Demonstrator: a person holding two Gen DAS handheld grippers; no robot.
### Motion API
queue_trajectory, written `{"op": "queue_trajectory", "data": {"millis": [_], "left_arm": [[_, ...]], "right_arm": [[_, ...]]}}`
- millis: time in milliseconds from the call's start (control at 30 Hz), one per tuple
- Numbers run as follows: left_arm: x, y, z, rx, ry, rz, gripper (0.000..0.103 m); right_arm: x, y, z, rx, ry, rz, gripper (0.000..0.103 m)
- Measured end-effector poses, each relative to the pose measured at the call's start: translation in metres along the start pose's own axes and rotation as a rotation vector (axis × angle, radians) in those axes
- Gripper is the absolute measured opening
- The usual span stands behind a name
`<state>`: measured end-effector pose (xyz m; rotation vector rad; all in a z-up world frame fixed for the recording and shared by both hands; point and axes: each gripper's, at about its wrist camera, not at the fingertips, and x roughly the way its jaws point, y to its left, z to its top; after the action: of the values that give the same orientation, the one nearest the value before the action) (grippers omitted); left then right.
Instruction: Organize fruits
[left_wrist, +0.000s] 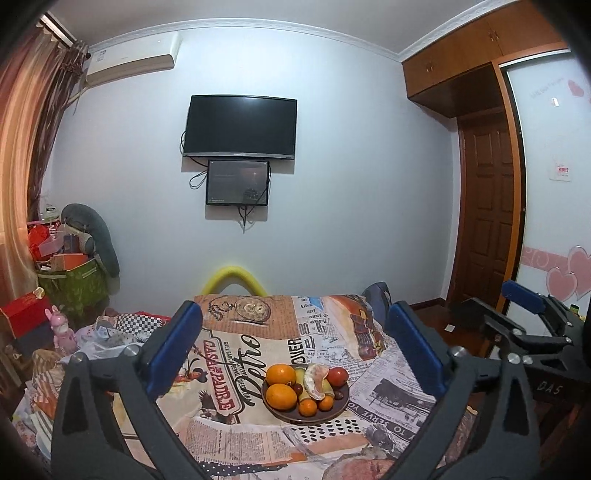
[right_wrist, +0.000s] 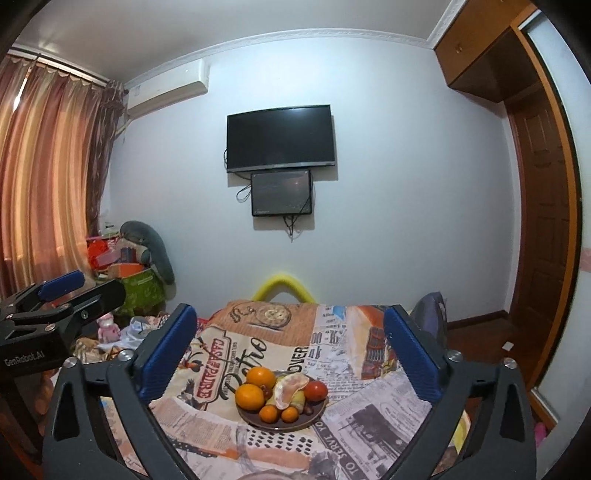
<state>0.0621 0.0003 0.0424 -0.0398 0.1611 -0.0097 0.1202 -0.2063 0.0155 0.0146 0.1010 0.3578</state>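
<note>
A dark plate (left_wrist: 314, 419) (right_wrist: 275, 427) stands on the table under a newspaper-print cloth (left_wrist: 229, 369) (right_wrist: 207, 369). It carries two big oranges (left_wrist: 281, 396) (right_wrist: 250, 397), two small tangerines (left_wrist: 307, 407) (right_wrist: 268, 413), a peeled citrus piece (left_wrist: 318, 380) (right_wrist: 290, 387), a red fruit (left_wrist: 338, 376) (right_wrist: 316, 390) and some dark grapes. My left gripper (left_wrist: 293, 308) (right_wrist: 85, 288) is open, held back from the plate with nothing between its blue pads. My right gripper (right_wrist: 290, 310) (left_wrist: 498, 302) is open too, beside the left one, and empty.
A yellow foam arch (left_wrist: 236, 280) rises behind the table's far edge, with a blue bag (left_wrist: 378, 295) at the right corner. Boxes, a green bin (left_wrist: 74, 288) and toys crowd the left. Two screens (left_wrist: 240, 127) hang on the wall. Wardrobe and door (left_wrist: 487, 206) are to the right.
</note>
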Motion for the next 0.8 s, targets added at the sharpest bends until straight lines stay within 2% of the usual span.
{"op": "queue_trajectory", "data": {"millis": [800], "left_arm": [[0.0, -0.004, -0.009, 0.01, 0.019, 0.006, 0.103]], "right_arm": [[-0.012, 0.004, -0.007, -0.022, 0.022, -0.003, 0.103]]}}
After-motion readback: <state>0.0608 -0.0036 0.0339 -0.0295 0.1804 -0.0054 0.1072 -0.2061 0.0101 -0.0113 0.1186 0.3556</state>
